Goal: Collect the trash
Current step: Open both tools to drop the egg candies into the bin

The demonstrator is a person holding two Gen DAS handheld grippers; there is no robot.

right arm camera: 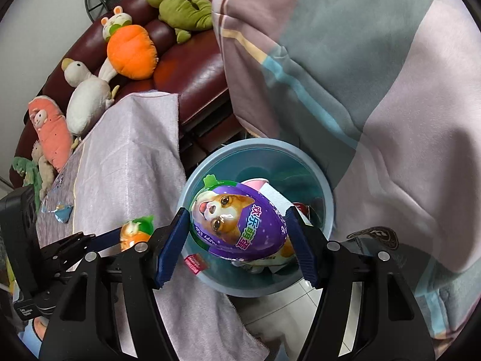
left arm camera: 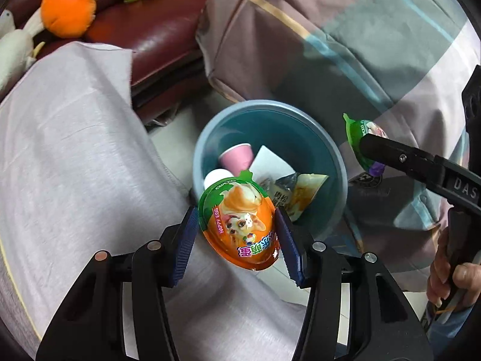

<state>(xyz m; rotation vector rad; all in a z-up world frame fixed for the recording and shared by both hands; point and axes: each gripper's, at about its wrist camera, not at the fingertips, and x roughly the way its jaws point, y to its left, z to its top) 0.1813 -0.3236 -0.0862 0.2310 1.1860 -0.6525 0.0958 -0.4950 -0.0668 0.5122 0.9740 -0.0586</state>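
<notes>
Trash in hand: two egg-shaped snack packs are held, orange egg (left arm camera: 240,225) in the left gripper (left arm camera: 239,242), purple egg (right arm camera: 239,225) in the right gripper (right arm camera: 237,243).
Left gripper state: blue pads are clamped on the orange egg's sides; the pack is tilted, tip toward the bin.
Right gripper state: jaws are closed on the purple egg across its width.
Bin: blue bin (left arm camera: 336,162) is on the floor between the grey cloth (left arm camera: 75,150) and the striped blanket (left arm camera: 345,45); a pink cup (left arm camera: 236,158), a wrapper (left arm camera: 297,192) and paper are already inside.
Position: purple egg is seen over the bin opening; orange egg is seen at the near rim, partly over the cloth.
Risk 1: a miss onto cloth or floor is likely if the orange egg is released now, since it is not centred.
Risk 2: slip is possible, as glossy curved film is gripped on narrow edges.
Risk 3: a collision between the two grippers is possible if both are brought over the opening together.
Leftover: a foil scrap (right arm camera: 60,212) lies on the cloth, not yet collected.
</notes>
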